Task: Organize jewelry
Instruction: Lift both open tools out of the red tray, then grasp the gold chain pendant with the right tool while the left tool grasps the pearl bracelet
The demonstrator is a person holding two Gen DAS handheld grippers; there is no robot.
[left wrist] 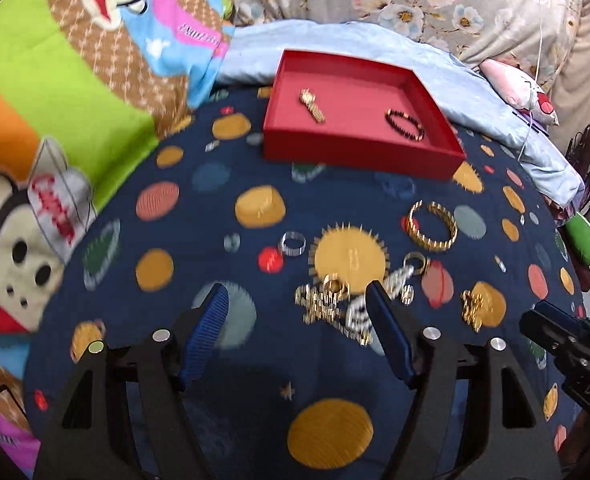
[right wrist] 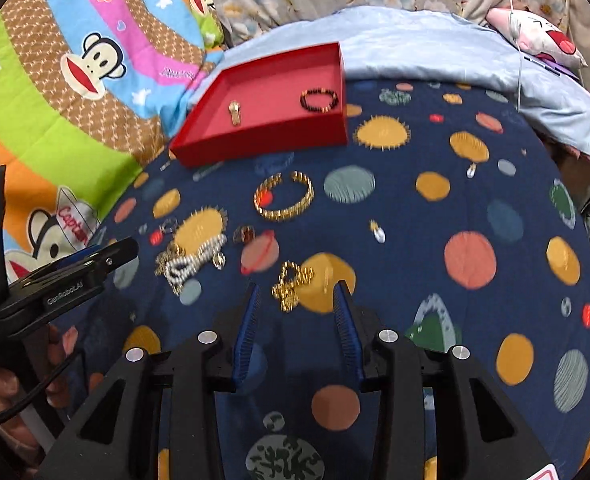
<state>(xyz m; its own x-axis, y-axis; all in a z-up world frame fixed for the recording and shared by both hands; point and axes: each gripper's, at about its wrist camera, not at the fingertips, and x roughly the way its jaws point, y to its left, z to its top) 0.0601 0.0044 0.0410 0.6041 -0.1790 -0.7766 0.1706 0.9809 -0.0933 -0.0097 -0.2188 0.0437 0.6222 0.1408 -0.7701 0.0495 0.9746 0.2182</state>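
A red tray sits at the far side of a dark blue planet-print cloth. It holds a gold watch and a dark bead bracelet. On the cloth lie a gold cuff bangle, a silver ring, a pile of gold and silver chains and a small gold chain. My left gripper is open, just before the chain pile. My right gripper is open around the small gold chain.
A cartoon monkey quilt lies at the left. A light blue sheet and a floral cover are behind the tray. A pink pillow and a white cable are at the far right.
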